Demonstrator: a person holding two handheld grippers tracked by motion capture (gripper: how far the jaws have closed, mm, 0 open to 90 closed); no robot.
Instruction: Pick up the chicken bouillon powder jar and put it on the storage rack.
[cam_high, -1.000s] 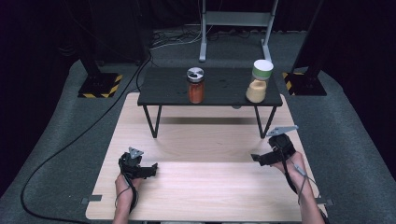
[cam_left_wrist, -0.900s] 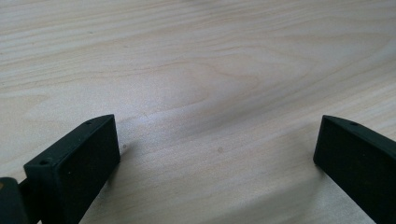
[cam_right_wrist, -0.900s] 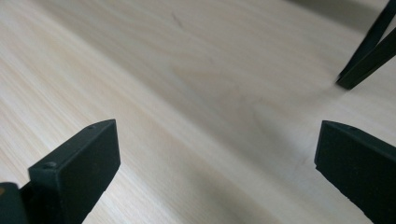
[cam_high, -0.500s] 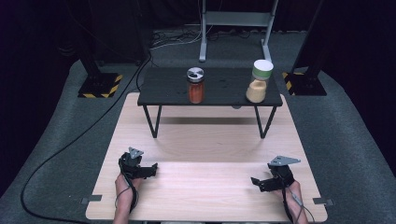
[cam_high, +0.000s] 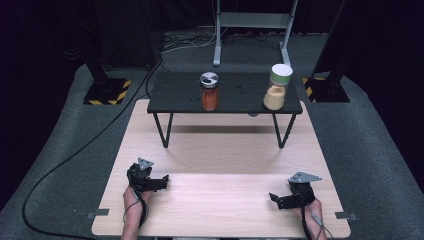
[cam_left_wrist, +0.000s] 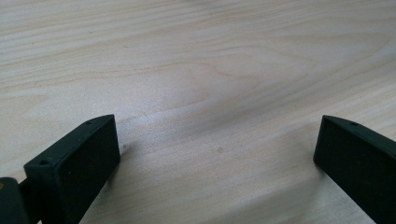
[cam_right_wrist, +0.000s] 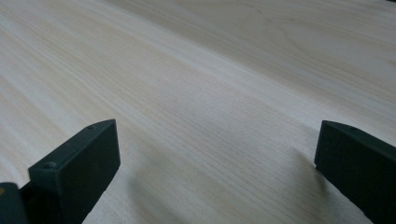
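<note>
Both grippers are down low on the wooden table (cam_high: 225, 150), near its front edge. The left gripper (cam_high: 162, 180) sits toward the front left corner, jaws pointing in toward the middle; in the left gripper view (cam_left_wrist: 217, 154) its jaws are spread wide with bare wood grain between them, gripping nothing. The right gripper (cam_high: 274, 199) rests toward the front right corner, jaws pointing in toward the middle too, a touch nearer the front edge than its partner. The right gripper view (cam_right_wrist: 217, 156) tells the same story: jaws released, wide apart, pale boards between them. The two grippers are well apart from each other, and a forearm comes in from the front edge behind each one.

Up at the far edge of the table stands a small black bench (cam_high: 175, 95), and the jars are on it, well apart from both grippers. The orange jar (cam_high: 210, 97), with a dark lid, stands upright near the middle of the bench's front edge. The beige jar (cam_high: 275, 97), with a tall white and green lid, stands upright near the bench's front right corner. The two jars stand apart, neither touched.
</note>
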